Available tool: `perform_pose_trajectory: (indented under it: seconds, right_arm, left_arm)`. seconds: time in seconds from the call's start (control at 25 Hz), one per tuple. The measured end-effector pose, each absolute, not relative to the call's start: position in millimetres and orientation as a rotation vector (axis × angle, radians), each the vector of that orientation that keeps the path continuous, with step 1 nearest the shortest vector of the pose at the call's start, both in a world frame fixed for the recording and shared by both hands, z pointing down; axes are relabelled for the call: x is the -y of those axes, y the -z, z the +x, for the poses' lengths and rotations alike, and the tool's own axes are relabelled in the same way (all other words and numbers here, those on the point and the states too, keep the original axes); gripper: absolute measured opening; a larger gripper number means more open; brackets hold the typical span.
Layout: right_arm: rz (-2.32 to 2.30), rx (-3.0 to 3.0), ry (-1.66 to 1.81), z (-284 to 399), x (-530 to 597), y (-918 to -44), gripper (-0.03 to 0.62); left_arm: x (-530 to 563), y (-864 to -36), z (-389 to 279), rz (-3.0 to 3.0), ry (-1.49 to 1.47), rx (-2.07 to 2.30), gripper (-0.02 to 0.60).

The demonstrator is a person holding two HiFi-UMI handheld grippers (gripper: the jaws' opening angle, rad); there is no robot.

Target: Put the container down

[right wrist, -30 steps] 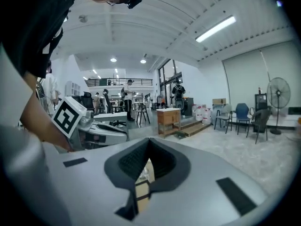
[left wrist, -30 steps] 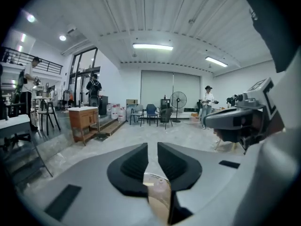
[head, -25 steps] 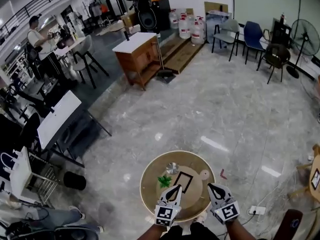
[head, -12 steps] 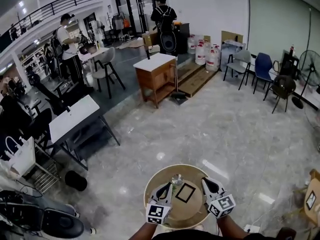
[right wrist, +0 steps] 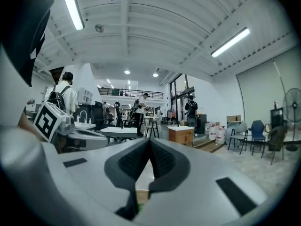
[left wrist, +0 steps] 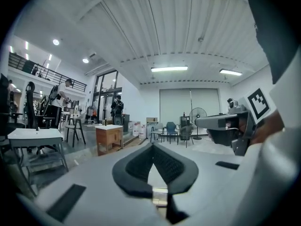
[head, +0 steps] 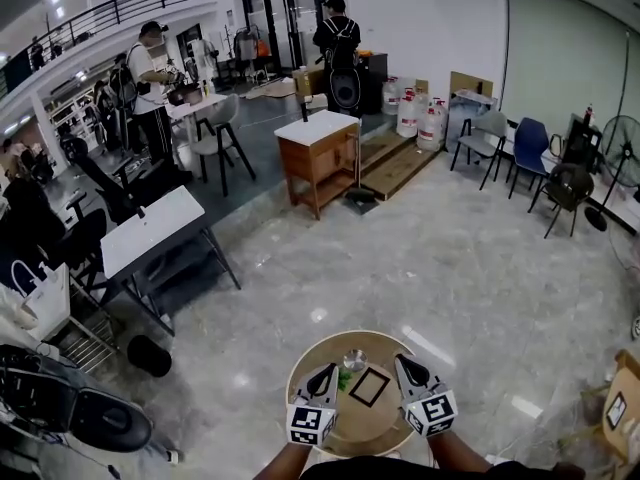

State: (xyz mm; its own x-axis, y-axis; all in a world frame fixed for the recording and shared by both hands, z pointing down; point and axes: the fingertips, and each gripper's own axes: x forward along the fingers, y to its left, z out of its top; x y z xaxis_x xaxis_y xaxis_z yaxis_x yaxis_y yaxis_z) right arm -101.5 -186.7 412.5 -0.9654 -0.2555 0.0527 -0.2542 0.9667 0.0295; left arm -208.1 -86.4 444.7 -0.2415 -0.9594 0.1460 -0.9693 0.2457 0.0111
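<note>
Holding both tongs pressed together and pinching nothing: left gripper [head: 326, 372] and right gripper [head: 401, 364], pads meeting at the tips in each gripper view. Hovering them side by side over the near half of a round wooden table [head: 372, 344]. Seeing the small shiny container [head: 354, 359] standing on the far part of that tabletop, ahead of and between the two tips, apart from both. Noting a green item [head: 345, 376] just beside the left tip and a black square frame [head: 369, 386] lying flat between the grippers. Standing over a glossy grey marbled floor [head: 450, 258] in a big hall. Looking past the table at a wooden cabinet [head: 320, 158] with a white top, a white desk [head: 150, 233] on the left, chairs [head: 500, 133] along the right wall, water jugs [head: 420, 118], a standing fan [head: 620, 143] and a balcony railing [head: 130, 3] upper left. Spotting two people at the back, one by the glass doors [head: 340, 38], one at a table further left [head: 150, 78]. Extending left forearm [head: 285, 463] and right forearm [head: 455, 458] up from the bottom edge, close together, tips pointing forward, marker cubes nearest the body. Aiming both gripper cameras about level across the room.
</note>
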Motion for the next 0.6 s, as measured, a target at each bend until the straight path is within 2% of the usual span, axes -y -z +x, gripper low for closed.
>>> perform_pose_trajectory:
  seconds: [0.6]
  right_arm:
    - [0.373,3.070,0.174,-97.1,183.6,-400.1,-0.002]
  left_arm:
    - [89.7,-436.4,-202.8,1.847,-0.137,2.386,-0.008]
